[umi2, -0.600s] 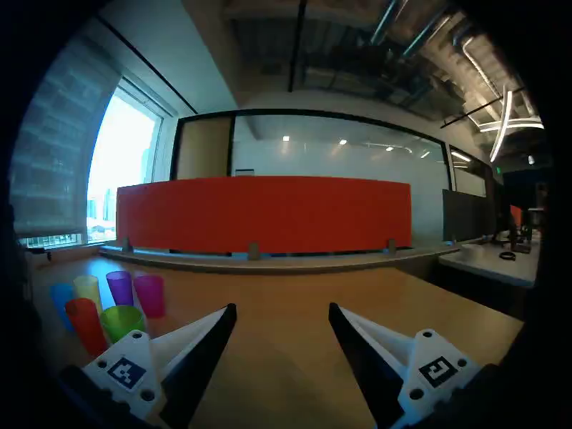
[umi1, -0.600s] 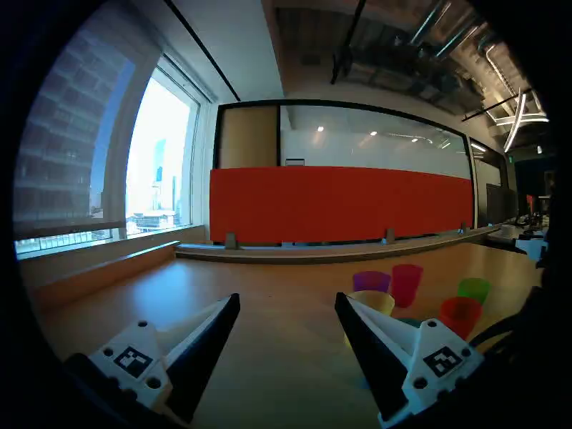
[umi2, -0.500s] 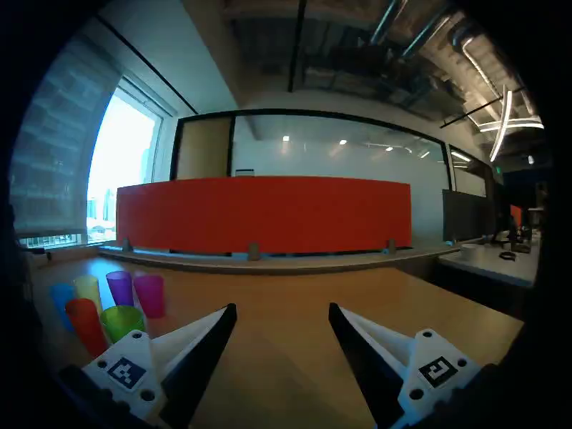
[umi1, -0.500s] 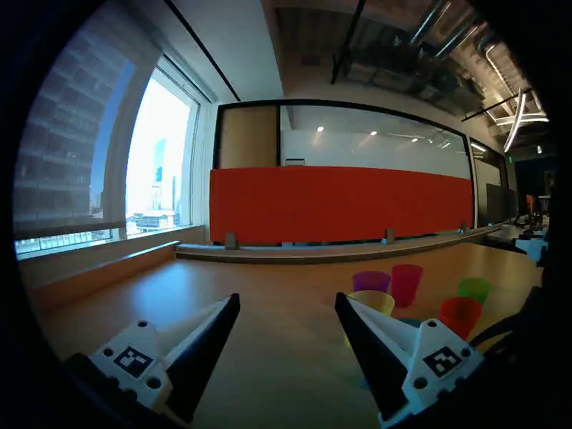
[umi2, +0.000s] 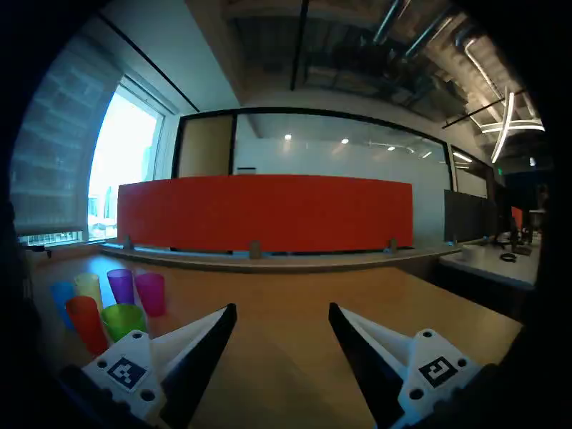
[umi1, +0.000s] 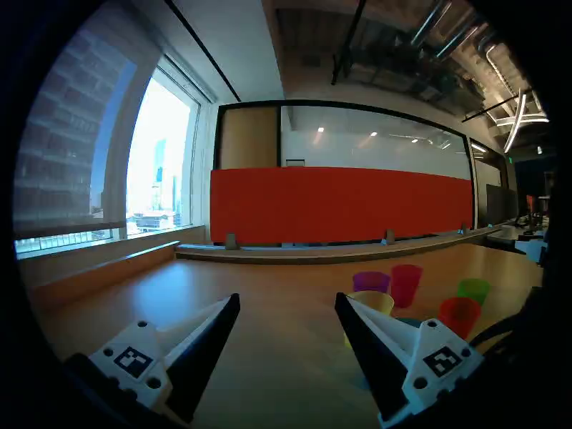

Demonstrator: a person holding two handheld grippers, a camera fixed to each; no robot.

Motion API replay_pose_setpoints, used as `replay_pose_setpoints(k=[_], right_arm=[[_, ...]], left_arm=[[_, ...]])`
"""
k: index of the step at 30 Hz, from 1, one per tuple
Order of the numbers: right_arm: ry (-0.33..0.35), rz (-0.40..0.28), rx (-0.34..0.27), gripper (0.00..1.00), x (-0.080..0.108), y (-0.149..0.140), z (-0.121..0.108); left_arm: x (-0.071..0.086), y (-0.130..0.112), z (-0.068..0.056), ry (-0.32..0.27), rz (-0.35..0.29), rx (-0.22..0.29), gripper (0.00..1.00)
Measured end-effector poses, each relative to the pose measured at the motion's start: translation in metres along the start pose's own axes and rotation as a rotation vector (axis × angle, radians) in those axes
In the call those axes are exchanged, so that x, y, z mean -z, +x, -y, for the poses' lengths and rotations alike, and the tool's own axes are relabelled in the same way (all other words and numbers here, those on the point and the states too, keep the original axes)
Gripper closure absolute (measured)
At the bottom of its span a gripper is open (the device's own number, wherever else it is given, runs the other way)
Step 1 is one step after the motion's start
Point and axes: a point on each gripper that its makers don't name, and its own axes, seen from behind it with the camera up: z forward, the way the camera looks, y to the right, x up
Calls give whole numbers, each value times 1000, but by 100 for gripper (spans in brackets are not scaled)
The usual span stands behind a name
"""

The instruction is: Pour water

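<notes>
While the left gripper [umi1: 286, 296] is hovering low over the pale wooden desktop [umi1: 272, 282], its two white fingers with black inner faces are standing wide apart and gripping nothing, with bare desk showing between them. In the left gripper view a wide red partition screen [umi1: 336, 204] is running along the far edge of the desk. Translucent plastic cups are standing upright on the near side of that screen, below its right half. A translucent purple cup [umi1: 371, 280] and a translucent magenta cup [umi1: 406, 282] are sitting closest to the screen. A translucent green cup [umi1: 473, 289] is standing further right, with a translucent orange-red cup [umi1: 459, 314] just in front of it. A translucent yellow cup [umi1: 373, 300] is showing partly behind one finger. Whether any cup is holding water cannot be told. A tall bright window [umi1: 157, 179] is glowing left of the screen. In the right gripper view the right gripper [umi2: 281, 307] is also hovering over the desk, its fingers spread wide and clasping nothing. The red screen [umi2: 264, 213] is stretching across ahead, and the cups are standing below its left end: purple [umi2: 120, 284] and magenta [umi2: 151, 293] nearest the screen, yellow [umi2: 87, 286] and a translucent blue cup [umi2: 61, 295] further left, and orange-red [umi2: 86, 322] and green [umi2: 123, 319] closest to the camera.
</notes>
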Motion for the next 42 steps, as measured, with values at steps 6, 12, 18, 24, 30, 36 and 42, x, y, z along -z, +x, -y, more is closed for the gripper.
replay_pose_setpoints(k=[6, 12, 18, 24, 30, 36, 42], right_arm=[[26, -20, 21, 0, 1, 19, 10], [75, -10, 41, 0, 0, 32, 27], [144, 11, 58, 0, 0, 39, 47], [181, 26, 51, 0, -2, 41, 56], [214, 38, 44, 0, -4, 42, 61], [282, 62, 48, 0, -5, 40, 74], [368, 96, 49, 0, -4, 38, 88]], left_arm=[[4, 15, -4, -18, -13, -6, 1], [9, 25, -12, -62, 3, 2, 1], [13, 22, -17, -104, 49, -2, 1], [13, 20, -21, -142, 81, -25, 1], [14, 21, -30, -192, 92, -20, 1], [16, 20, -36, -249, 112, -13, 1], [19, 18, -42, -302, 138, -23, 1]])
